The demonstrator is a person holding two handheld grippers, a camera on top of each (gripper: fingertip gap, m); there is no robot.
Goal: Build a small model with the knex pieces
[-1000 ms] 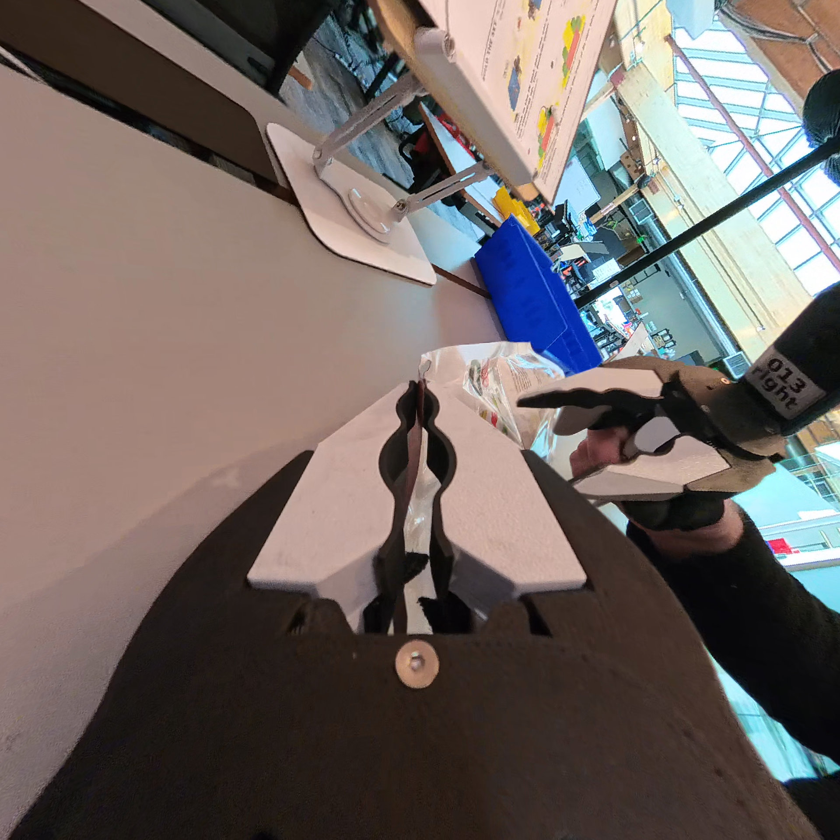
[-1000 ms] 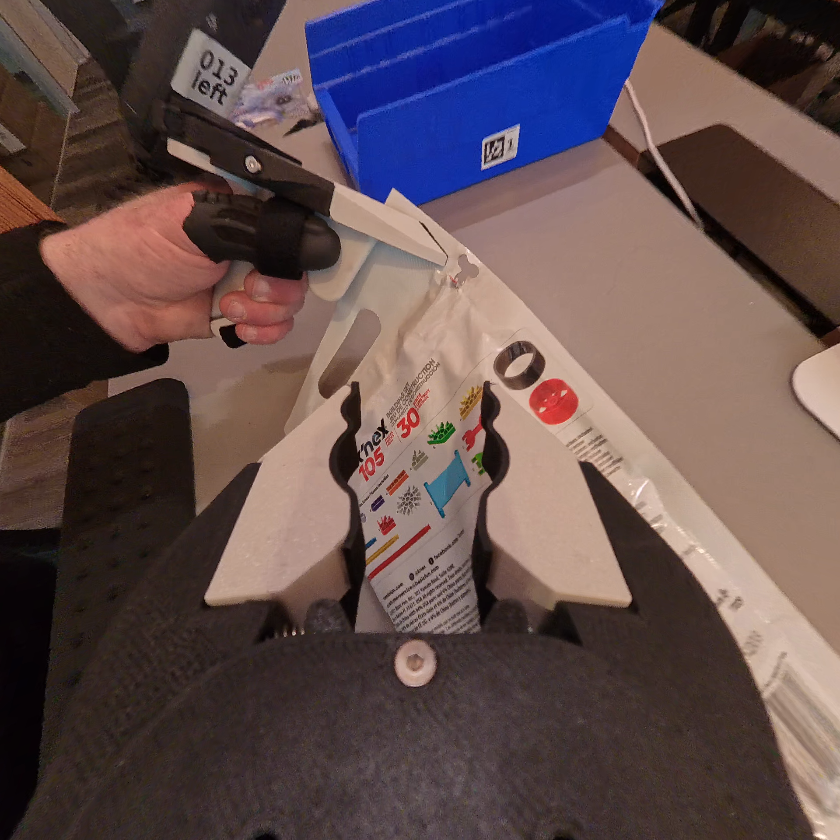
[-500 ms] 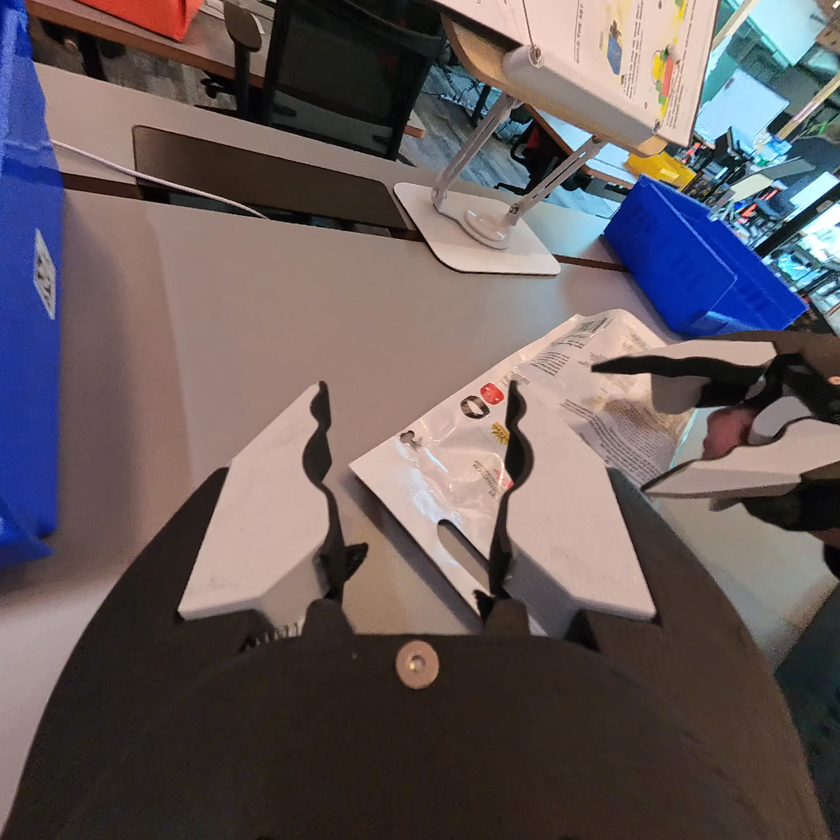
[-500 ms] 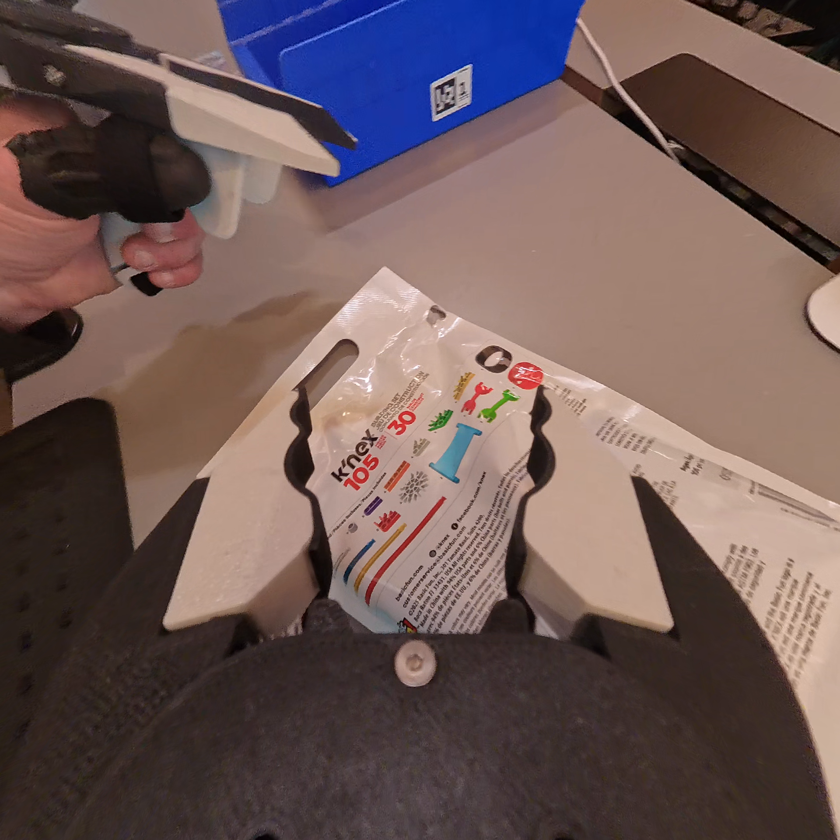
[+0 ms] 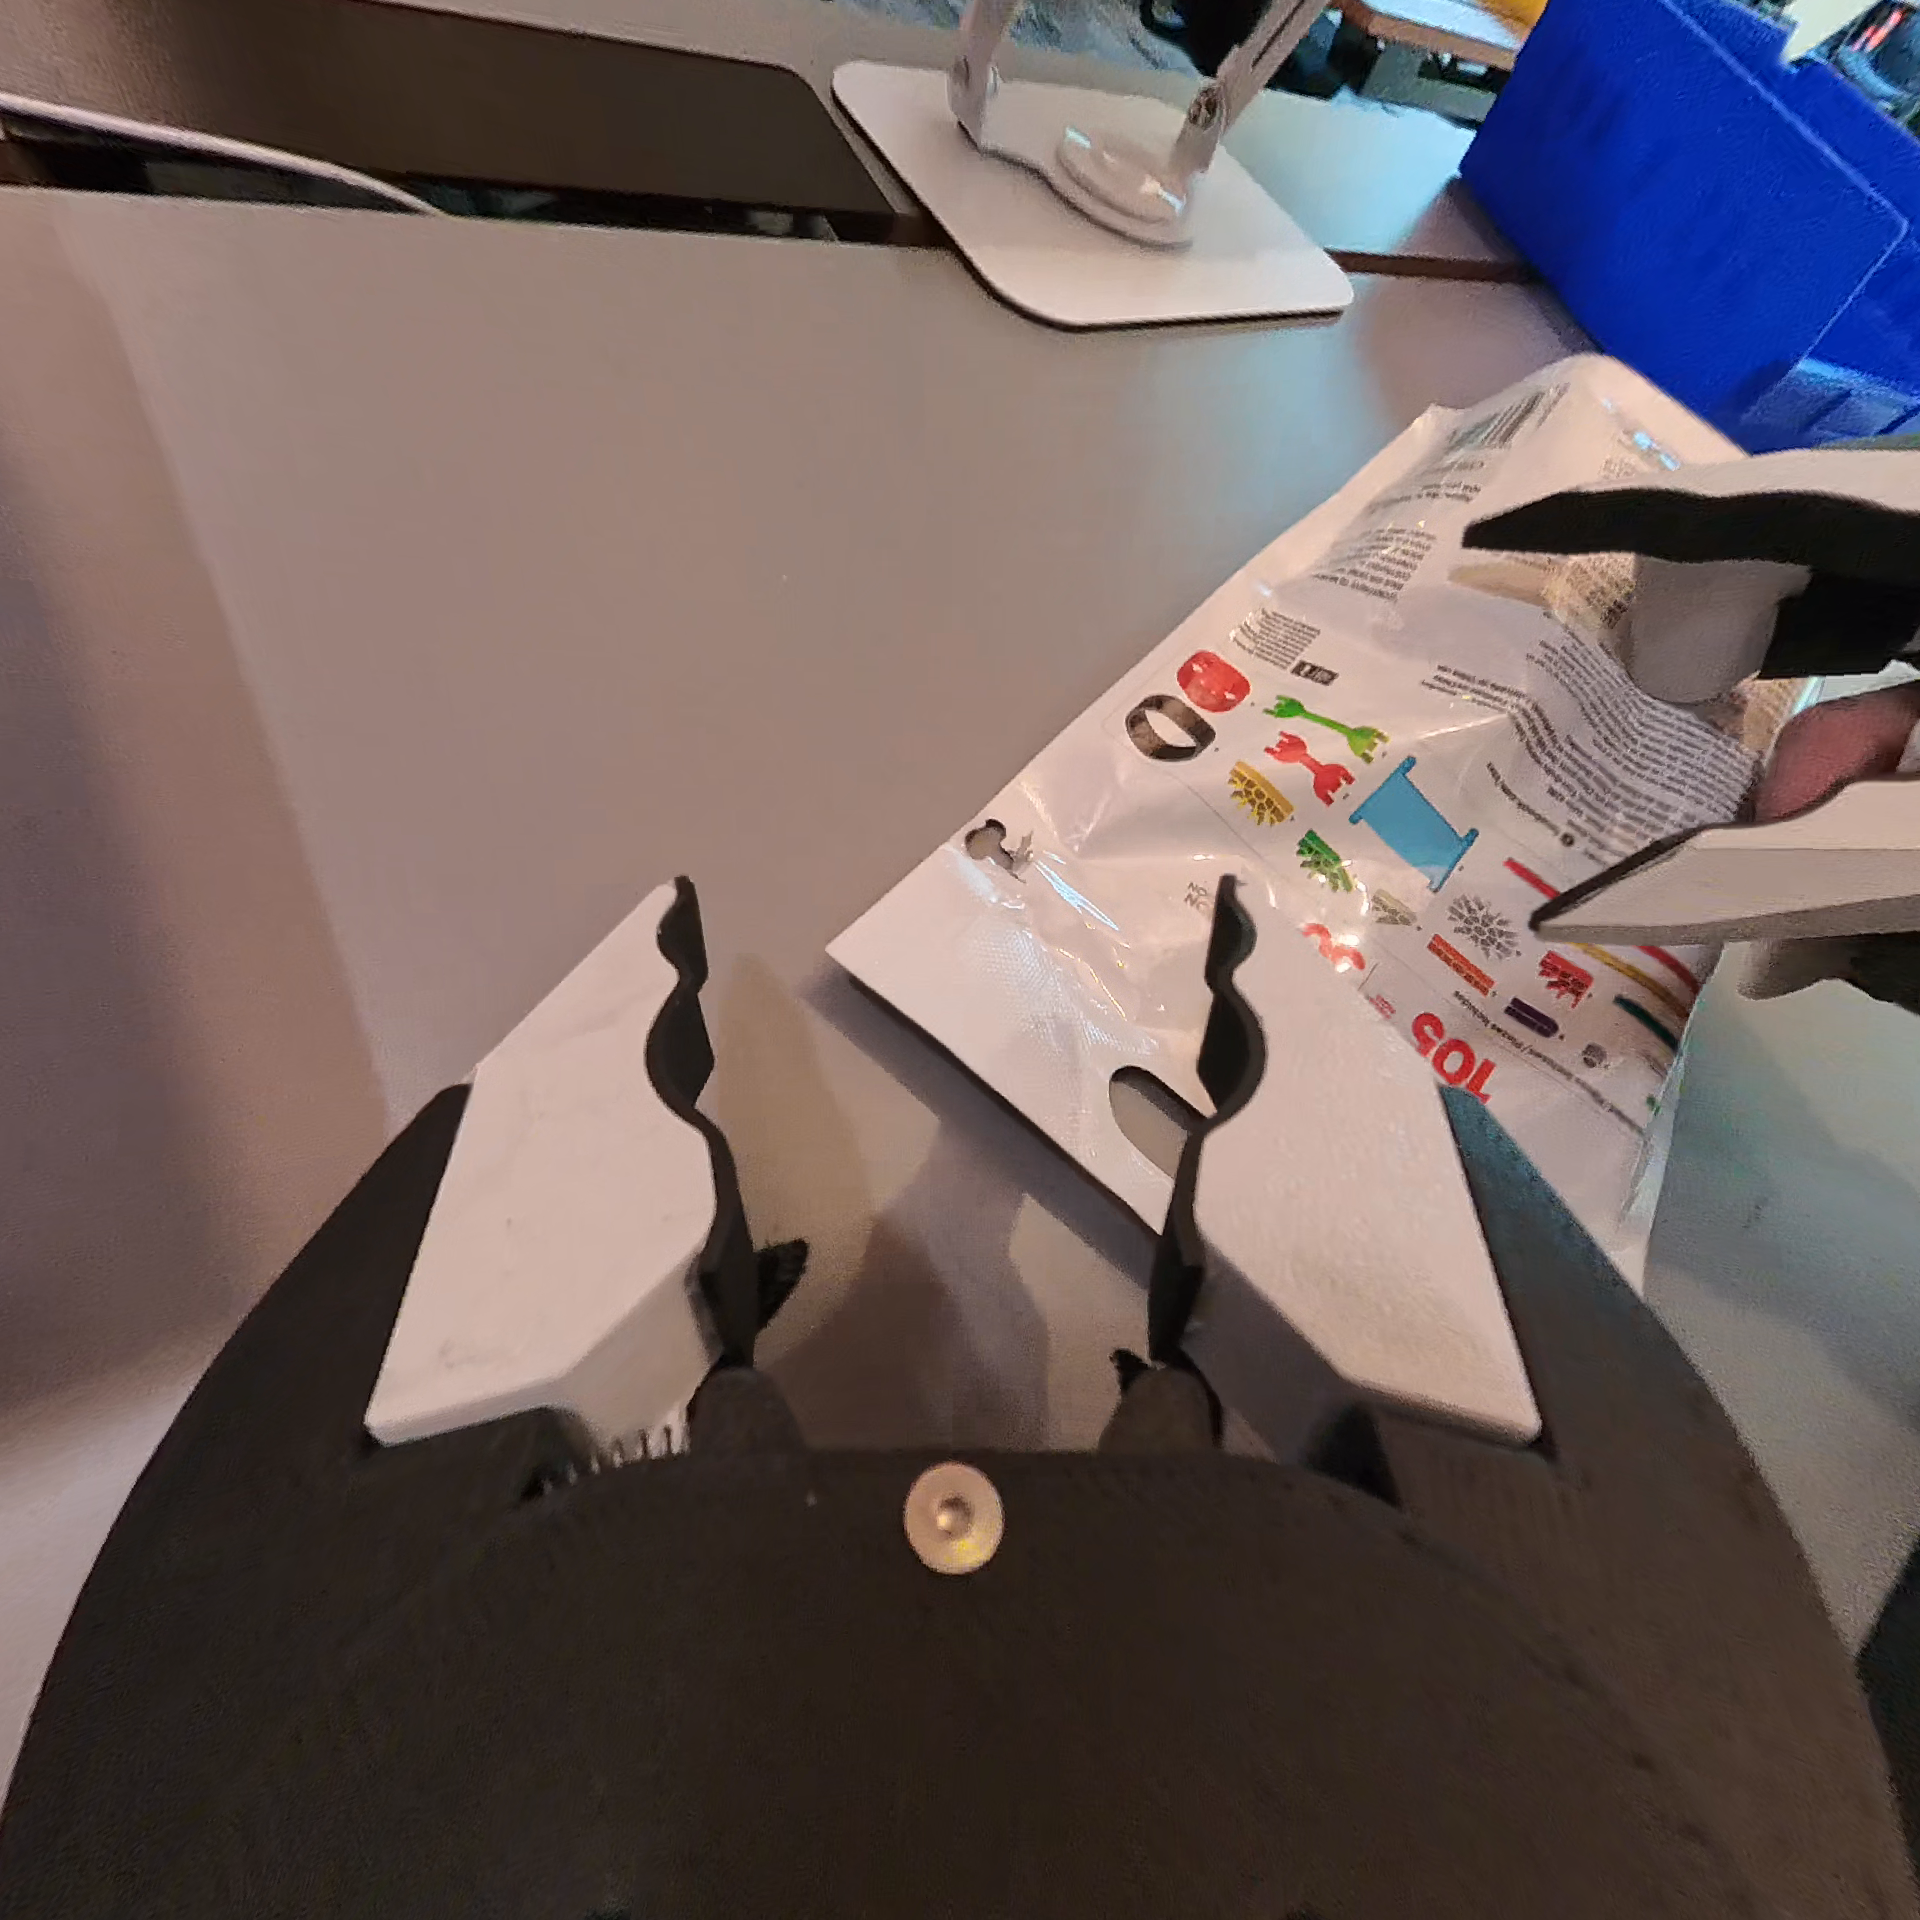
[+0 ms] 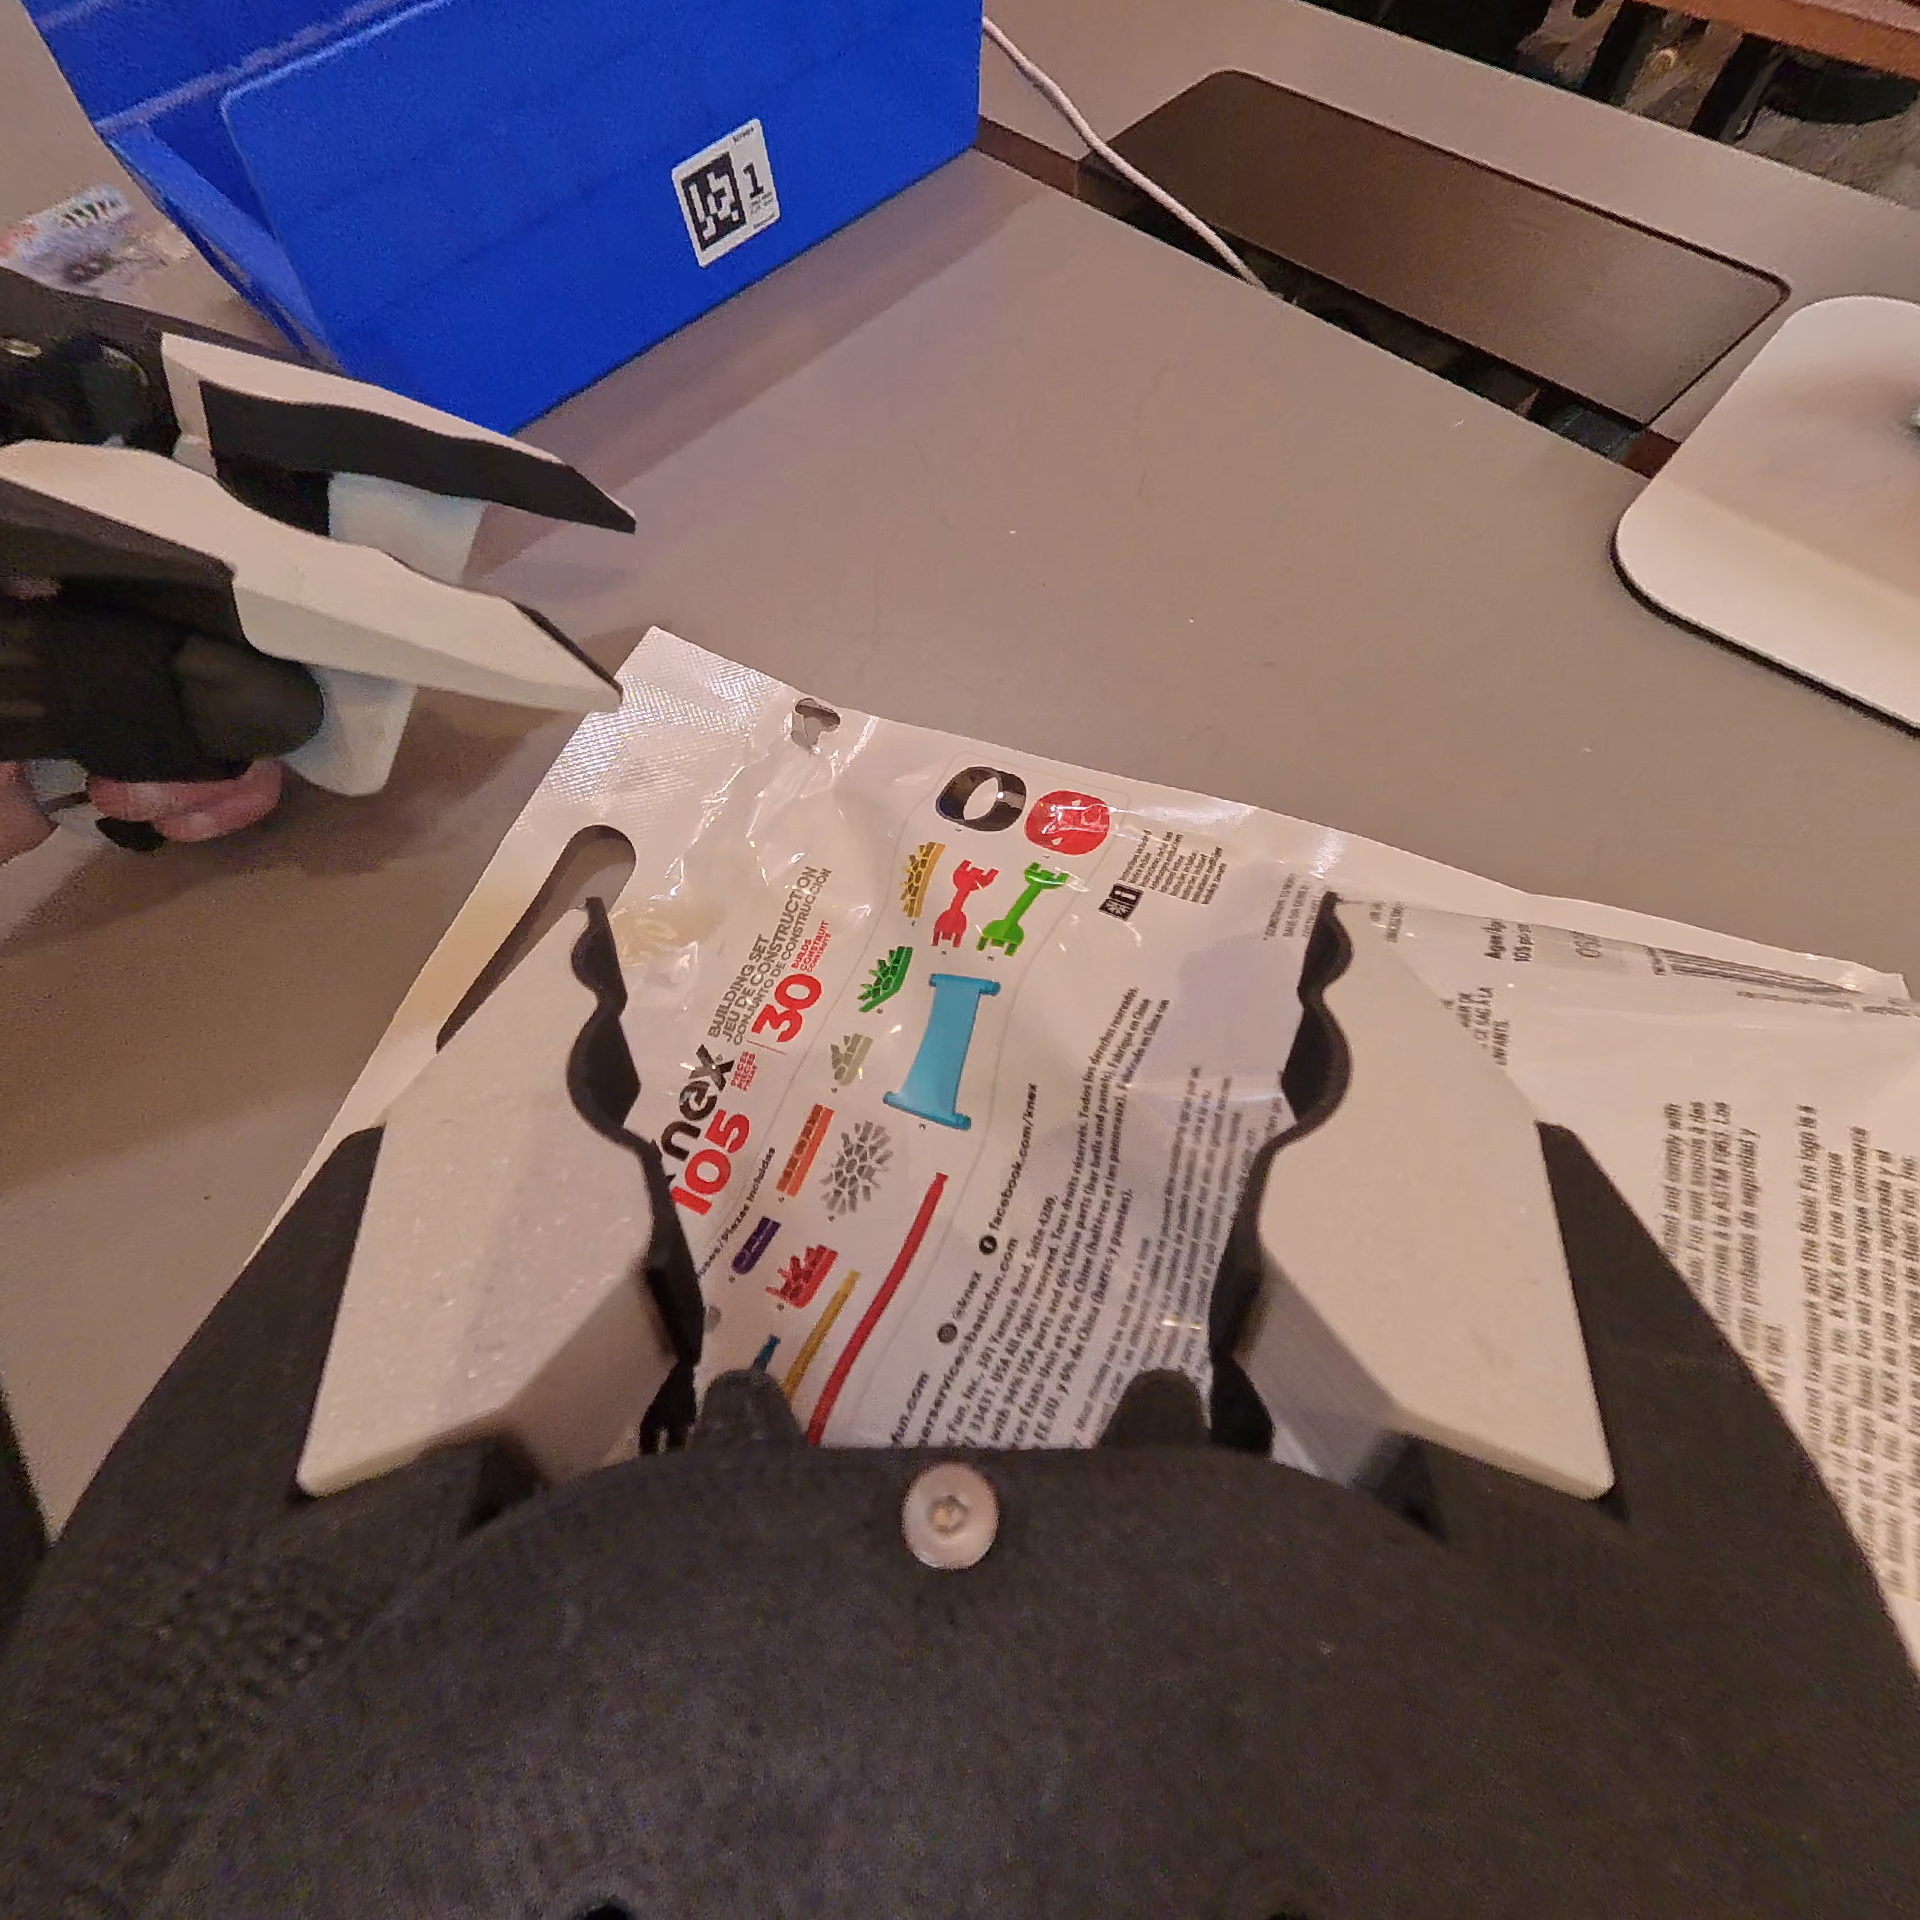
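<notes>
In the left wrist view, the left tongs [image 5: 951, 904] stand released, jaws wide apart and holding nothing, low over the grey bench [image 5: 520, 582]. A flat white plastic bag [image 5: 1226, 894] printed with coloured parts lies on the bench ahead and to the right; its near corner, with a slot-shaped handle cutout, sits just at the right-hand finger, partly under it. The bag's long axis runs away to the upper right, toward a blue bin [image 5: 1704, 197]. The right tongs [image 5: 1507, 727] hover over the bag's far half, also spread. A white stand base [image 5: 1143, 260] rests farther back.

In the right wrist view, the right tongs [image 6: 956, 914] are released and empty, jaws straddling the bag's printed middle from above; whether they touch it cannot be told. The bag [image 6: 1039, 1039] lies flat, stretching right and out of view. The left tongs [image 6: 613, 603] sit at its upper-left corner, just beside the edge. A second blue bin [image 6: 499, 177] stands behind. The right tongs are the nearer to the bag's middle.
</notes>
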